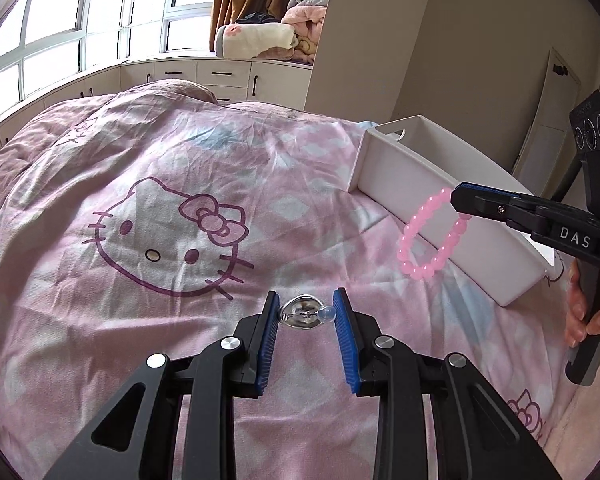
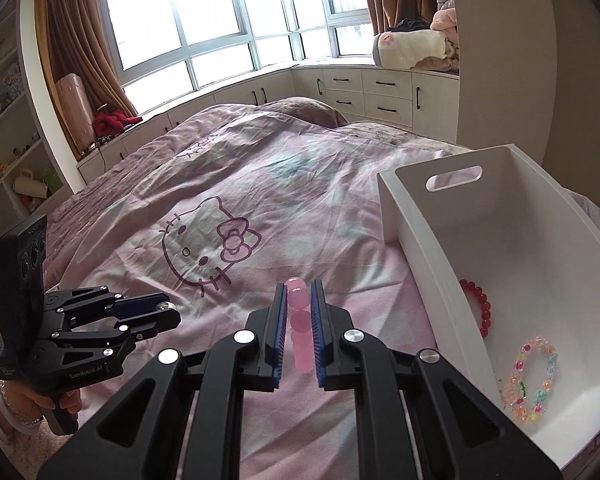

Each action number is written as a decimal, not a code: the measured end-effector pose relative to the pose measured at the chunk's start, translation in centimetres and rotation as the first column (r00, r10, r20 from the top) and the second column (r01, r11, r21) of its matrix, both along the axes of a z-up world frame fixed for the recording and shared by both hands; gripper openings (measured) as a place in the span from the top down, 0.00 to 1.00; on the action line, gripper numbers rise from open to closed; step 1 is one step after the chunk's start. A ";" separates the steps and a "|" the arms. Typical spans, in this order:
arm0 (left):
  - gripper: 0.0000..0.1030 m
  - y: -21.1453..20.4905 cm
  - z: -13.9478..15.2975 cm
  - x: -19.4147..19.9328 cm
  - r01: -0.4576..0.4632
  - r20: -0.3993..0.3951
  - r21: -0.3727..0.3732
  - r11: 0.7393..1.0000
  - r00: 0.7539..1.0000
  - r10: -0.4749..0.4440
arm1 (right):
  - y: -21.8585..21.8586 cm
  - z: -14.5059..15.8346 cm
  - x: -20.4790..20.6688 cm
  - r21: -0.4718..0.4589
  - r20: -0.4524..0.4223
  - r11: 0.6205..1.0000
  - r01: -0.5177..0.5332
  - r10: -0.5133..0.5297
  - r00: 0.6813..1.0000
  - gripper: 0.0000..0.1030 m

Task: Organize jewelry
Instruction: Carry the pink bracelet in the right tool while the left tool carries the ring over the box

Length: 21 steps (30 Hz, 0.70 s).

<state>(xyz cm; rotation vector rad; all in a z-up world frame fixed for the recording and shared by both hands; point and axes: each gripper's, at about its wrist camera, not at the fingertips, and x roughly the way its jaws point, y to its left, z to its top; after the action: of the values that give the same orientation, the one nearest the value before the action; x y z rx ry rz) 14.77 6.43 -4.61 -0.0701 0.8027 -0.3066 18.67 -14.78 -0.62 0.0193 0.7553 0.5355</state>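
Note:
In the left wrist view my left gripper (image 1: 306, 306) is shut on a small clear, silvery jewelry piece (image 1: 300, 314) with a round clear bead, held above the pink bedspread. My right gripper (image 1: 460, 200) comes in from the right with a pink bead bracelet (image 1: 420, 240) hanging from its tips in front of the white box (image 1: 384, 168). Seen from the right wrist, my right gripper (image 2: 300, 292) is shut on the pink bead bracelet (image 2: 299, 298). The left gripper (image 2: 168, 310) is at the far left. The white box (image 2: 420, 248) holds a red bead bracelet (image 2: 478, 306) and a multicoloured one (image 2: 534, 380).
A pink Hello Kitty duvet (image 1: 160, 220) covers the bed under both grippers. The box stands on the bed's right side. Beyond the bed are white drawers (image 2: 380, 92) under a bay window, folded blankets (image 1: 260, 38) on the sill, and shelves (image 2: 4, 140) at left. A hand (image 1: 592, 316) holds the right gripper's handle.

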 end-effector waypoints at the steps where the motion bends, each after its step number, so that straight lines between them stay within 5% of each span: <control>1: 0.69 0.0 0.2 -0.3 -0.003 0.000 0.003 1.000 1.000 0.003 | -0.3 0.4 -0.3 -0.001 0.008 1.000 0.003 -0.003 1.000 0.88; 21: 0.69 -5.2 9.0 -4.0 0.044 0.117 -0.032 0.999 0.992 -0.040 | -8.3 10.2 -7.5 0.024 0.245 0.999 0.034 -0.039 0.969 0.88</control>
<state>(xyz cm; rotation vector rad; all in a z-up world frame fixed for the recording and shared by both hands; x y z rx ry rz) 10.81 1.23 4.37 -0.0669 0.6841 -0.3610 11.14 -23.10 9.55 -0.0150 0.5072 0.4991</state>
